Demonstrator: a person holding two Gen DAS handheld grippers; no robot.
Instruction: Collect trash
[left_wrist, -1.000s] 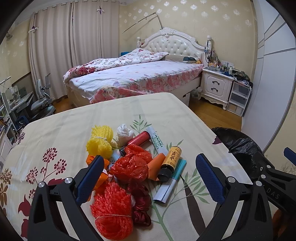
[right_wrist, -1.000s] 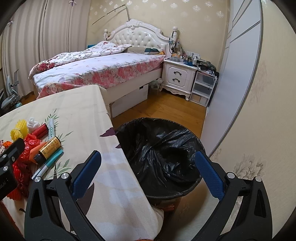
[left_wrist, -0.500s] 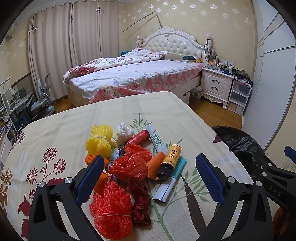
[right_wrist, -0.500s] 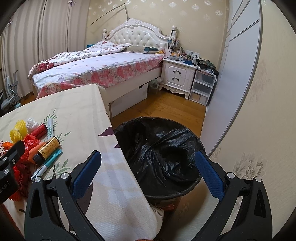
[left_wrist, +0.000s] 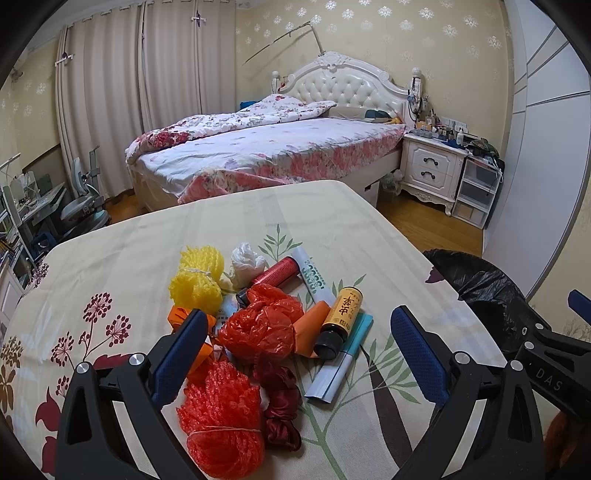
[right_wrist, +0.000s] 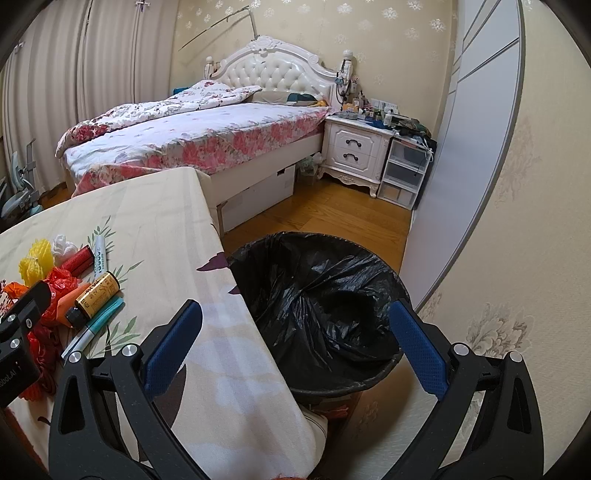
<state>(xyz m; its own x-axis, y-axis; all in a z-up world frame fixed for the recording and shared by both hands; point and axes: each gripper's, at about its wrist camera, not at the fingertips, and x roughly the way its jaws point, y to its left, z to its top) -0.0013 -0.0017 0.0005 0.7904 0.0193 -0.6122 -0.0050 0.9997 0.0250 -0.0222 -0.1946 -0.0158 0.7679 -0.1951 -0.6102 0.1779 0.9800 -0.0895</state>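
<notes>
A pile of trash lies on the floral tablecloth (left_wrist: 129, 258): a crumpled red plastic bag (left_wrist: 260, 326), a red foam net (left_wrist: 221, 413), a yellow foam net (left_wrist: 197, 278), white tissue (left_wrist: 245, 258), a dark bottle with a yellow label (left_wrist: 341, 317) and a green-lettered tube (left_wrist: 314, 277). My left gripper (left_wrist: 295, 350) hangs open just short of the pile, nothing between its fingers. My right gripper (right_wrist: 295, 347) stands open above the table's right edge and the bin lined with a black bag (right_wrist: 317, 306). The pile also shows at the left in the right wrist view, with the bottle (right_wrist: 96, 295) nearest.
The bin (left_wrist: 476, 284) stands on the wooden floor off the table's right edge. Behind the table are a bed (left_wrist: 266, 155), a white nightstand (left_wrist: 432, 166) and plastic drawers (left_wrist: 476, 192). A white wardrobe (right_wrist: 476, 147) lines the right wall; curtains (left_wrist: 110, 110) and a desk chair (left_wrist: 83, 206) are at the left.
Both views have drifted very slightly; the pile and bin keep their places and both grippers stay open.
</notes>
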